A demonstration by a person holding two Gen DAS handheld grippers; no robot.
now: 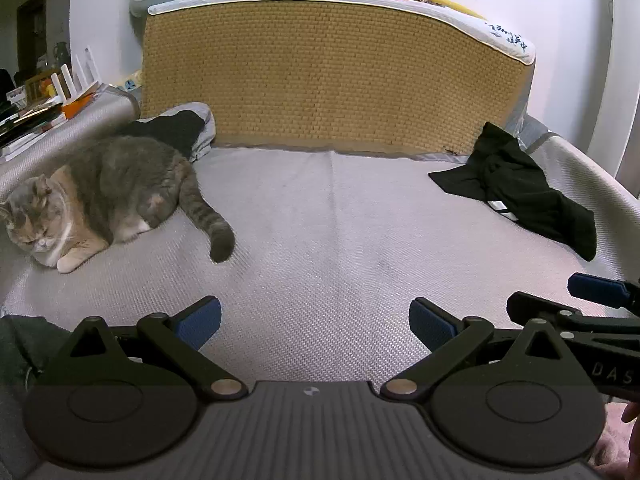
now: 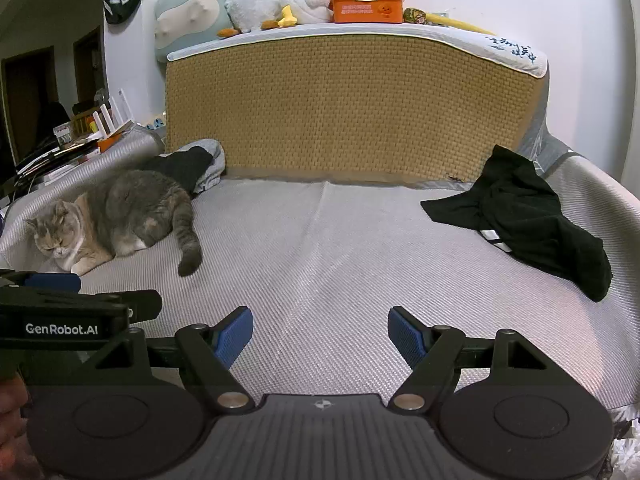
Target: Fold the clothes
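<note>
Both wrist views low, facing bed (image 1: 320, 220)

The bed cover (image 2: 320, 248) is light grey with a fine woven pattern. The crumpled garment (image 2: 520, 216) is black with white stripes. The cat (image 2: 120, 216) is grey, cream and white; its tail has dark rings. The headboard (image 2: 352, 108) is tan and woven. The box (image 2: 366, 2) is orange with a red cross.

Cat (image 1: 104, 188) left, clothes (image 1: 520, 188) right, seemingly apart, on bed (image 1: 320, 220).
</note>
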